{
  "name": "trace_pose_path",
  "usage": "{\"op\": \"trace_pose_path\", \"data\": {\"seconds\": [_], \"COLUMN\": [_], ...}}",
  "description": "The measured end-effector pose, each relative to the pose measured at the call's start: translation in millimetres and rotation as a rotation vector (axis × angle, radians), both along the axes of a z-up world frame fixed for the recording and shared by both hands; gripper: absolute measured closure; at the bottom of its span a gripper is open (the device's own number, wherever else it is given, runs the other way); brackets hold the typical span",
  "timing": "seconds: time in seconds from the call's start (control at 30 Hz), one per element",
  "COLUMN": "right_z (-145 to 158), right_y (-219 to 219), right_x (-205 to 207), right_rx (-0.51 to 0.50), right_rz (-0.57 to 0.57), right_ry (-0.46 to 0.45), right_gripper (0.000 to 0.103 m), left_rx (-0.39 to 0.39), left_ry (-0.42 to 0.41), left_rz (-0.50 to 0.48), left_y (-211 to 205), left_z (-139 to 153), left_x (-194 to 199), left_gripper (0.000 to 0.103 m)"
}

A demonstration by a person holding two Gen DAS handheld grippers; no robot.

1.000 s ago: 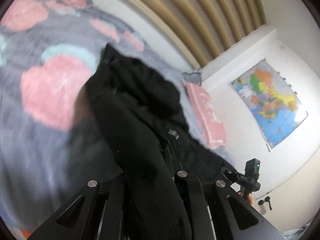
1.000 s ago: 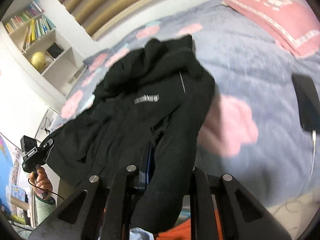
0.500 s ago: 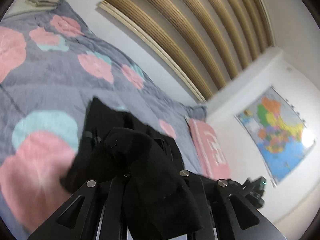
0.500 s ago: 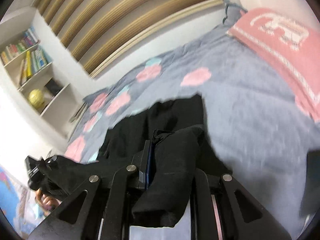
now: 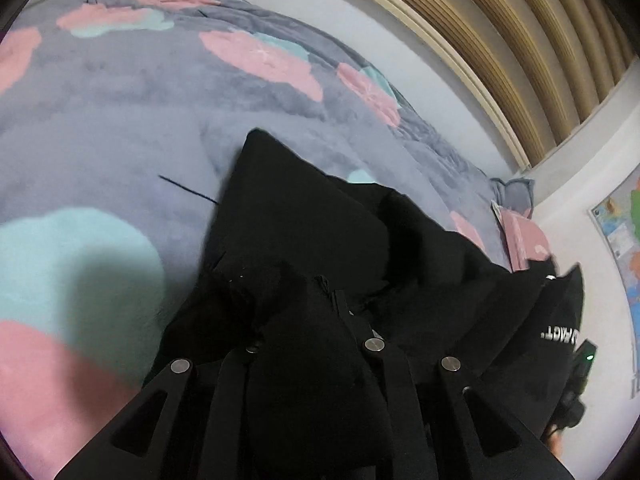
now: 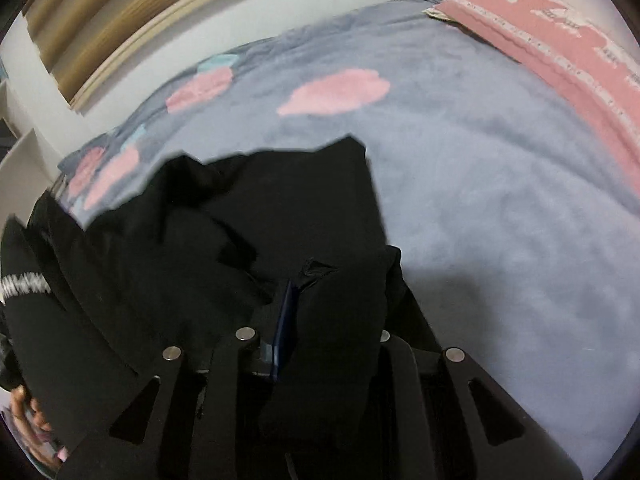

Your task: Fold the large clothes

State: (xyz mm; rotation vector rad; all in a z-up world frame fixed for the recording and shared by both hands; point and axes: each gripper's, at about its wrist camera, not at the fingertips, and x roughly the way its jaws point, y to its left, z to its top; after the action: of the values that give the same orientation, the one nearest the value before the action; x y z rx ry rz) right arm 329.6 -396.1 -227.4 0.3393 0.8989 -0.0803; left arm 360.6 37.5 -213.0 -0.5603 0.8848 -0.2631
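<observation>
Showing only rightward: pink pillow (image 6: 560, 40) lettering.

Fingertips of both grippers buried under black jacket (image 5: 304, 240); map (image 5: 618, 216) cut off at right edge; jacket lettering (image 6: 24, 284) blurred.

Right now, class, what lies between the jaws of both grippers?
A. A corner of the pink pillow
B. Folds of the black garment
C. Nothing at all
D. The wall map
B: in each wrist view, bunched cloth of the black garment fills the gap between the jaws of the left gripper and of the right gripper, above the grey blanket.
</observation>
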Motion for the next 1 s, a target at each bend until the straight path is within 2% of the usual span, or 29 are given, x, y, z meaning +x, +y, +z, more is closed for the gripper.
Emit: {"op": "trace_pose_path", "data": {"seconds": [0.07, 0.27, 0.4, 0.47, 0.5, 0.53, 0.6, 0.67, 0.73, 0.8, 0.93, 0.97, 1.0], "right_z": [-6.8, -9.2, -3.1, 9.7, 15.7, 29.2, 47.4, 69.4, 82.2, 84.8, 85.4, 87.7, 91.3], "right_y": [2.3, 5.2, -4.6, -17.9, -21.3, -28.9, -37.7, -44.4, -44.9, -45.4, -61.7, -69.3, -73.9], "right_x": [-3.1, -11.1, -12.4, -21.8, -27.6, -39.6, -57.2, -78.9, -90.5, -95.4, -107.1, -112.8, -118.6], "right_rx": [-0.022, -0.036, 0.042, 0.126, 0.144, 0.179, 0.213, 0.217, 0.206, 0.219, 0.359, 0.389, 0.39], "right_rz": [-0.004, -0.01, 0.026, 0.052, 0.06, 0.084, 0.128, 0.183, 0.224, 0.248, 0.218, 0.198, 0.184], "right_ry": [-0.054, -0.101, -0.082, -0.065, -0.07, -0.093, -0.139, -0.202, -0.24, -0.259, -0.34, -0.377, -0.405], "right_gripper": [0.083, 0.081, 0.077, 0.073, 0.07, 0.069, 0.06, 0.051, 0.044, 0.031, 0.023, 0.021, 0.016], "left_rx": [-0.002, 0.069, 0.042, 0.038, 0.03, 0.02, -0.001, -0.054, -0.09, -0.121, -0.314, -0.332, -0.319], "left_ry": [-0.009, -0.069, -0.09, -0.098, -0.14, -0.197, -0.274, -0.315, -0.353, -0.366, -0.392, -0.397, -0.389], "left_rz": [-0.003, -0.007, -0.037, -0.078, -0.11, -0.147, -0.226, -0.303, -0.324, -0.309, -0.233, -0.211, -0.186], "left_y": [-0.3, -8.5, -3.0, 3.7, 9.5, 14.3, 23.5, 32.9, 42.0, 51.4, 82.6, 87.6, 92.2], "left_z": [-2.5, -5.3, 2.9, 18.8, 33.8, 48.3, 72.7, 89.5, 100.6, 104.0, 98.8, 98.2, 96.6], "left_x": [0.7, -5.0, -12.8, -21.6, -32.6, -42.9, -62.2, -76.2, -87.4, -92.0, -91.3, -88.8, -85.8], "left_gripper": [0.085, 0.085, 0.083, 0.081, 0.081, 0.077, 0.068, 0.036, 0.026, 0.024, 0.024, 0.023, 0.023]}}
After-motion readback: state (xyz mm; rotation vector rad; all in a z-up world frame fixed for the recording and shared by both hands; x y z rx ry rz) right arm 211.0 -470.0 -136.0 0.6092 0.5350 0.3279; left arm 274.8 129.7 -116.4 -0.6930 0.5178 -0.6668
